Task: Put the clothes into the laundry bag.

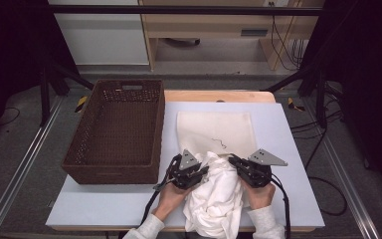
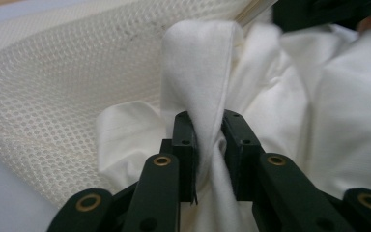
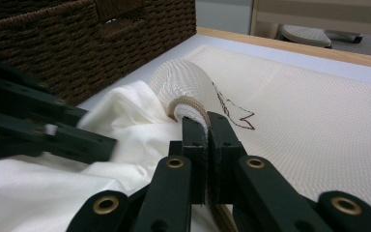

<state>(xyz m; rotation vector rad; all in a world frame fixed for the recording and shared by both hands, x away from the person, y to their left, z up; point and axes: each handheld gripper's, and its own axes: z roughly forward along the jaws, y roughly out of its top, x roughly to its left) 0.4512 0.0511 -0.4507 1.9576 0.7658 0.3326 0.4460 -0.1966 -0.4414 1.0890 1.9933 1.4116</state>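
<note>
Your left hand-held gripper (image 2: 207, 133) was pinching a fold of the crumpled white cloth garment (image 1: 218, 191), which lay at the near edge of the pale blue bench (image 1: 288, 149), part inside the mouth of the flat white mesh laundry bag (image 1: 216, 130). Your right hand-held gripper (image 3: 206, 126) was clamped on the bag's banded rim (image 3: 187, 102). Judged best: lift the rim high and feed cloth in short pushes. The dark woven rectangular basket (image 1: 117, 132) stood beside. How much garment sat inside the bag could not be made out.
</note>
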